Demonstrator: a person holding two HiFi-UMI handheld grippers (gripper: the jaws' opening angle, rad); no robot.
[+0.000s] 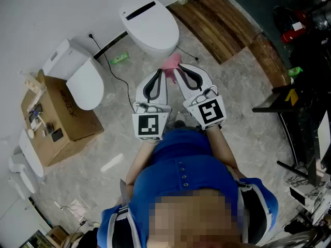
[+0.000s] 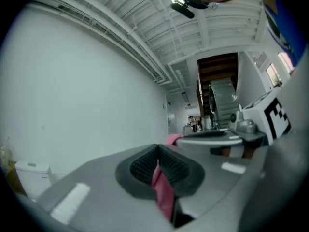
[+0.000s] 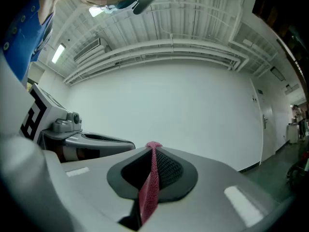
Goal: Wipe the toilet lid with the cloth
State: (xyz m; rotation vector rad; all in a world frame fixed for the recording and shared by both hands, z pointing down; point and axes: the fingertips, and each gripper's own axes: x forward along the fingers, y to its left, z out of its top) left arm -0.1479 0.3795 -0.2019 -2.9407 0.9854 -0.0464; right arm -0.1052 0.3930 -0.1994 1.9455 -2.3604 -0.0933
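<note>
A white toilet with its lid down stands at the top of the head view. Just in front of it a pink cloth is held between my two grippers. My left gripper is shut on a fold of the cloth, which hangs out between its dark pads. My right gripper is shut on another fold of the cloth. The two grippers are side by side, tips almost together, tilted up towards wall and ceiling. Neither touches the lid.
A second white toilet stands at the left beside a cardboard box. A black cable and a small green object lie on the floor. Wooden boards run at the upper right; a black stand is at the right.
</note>
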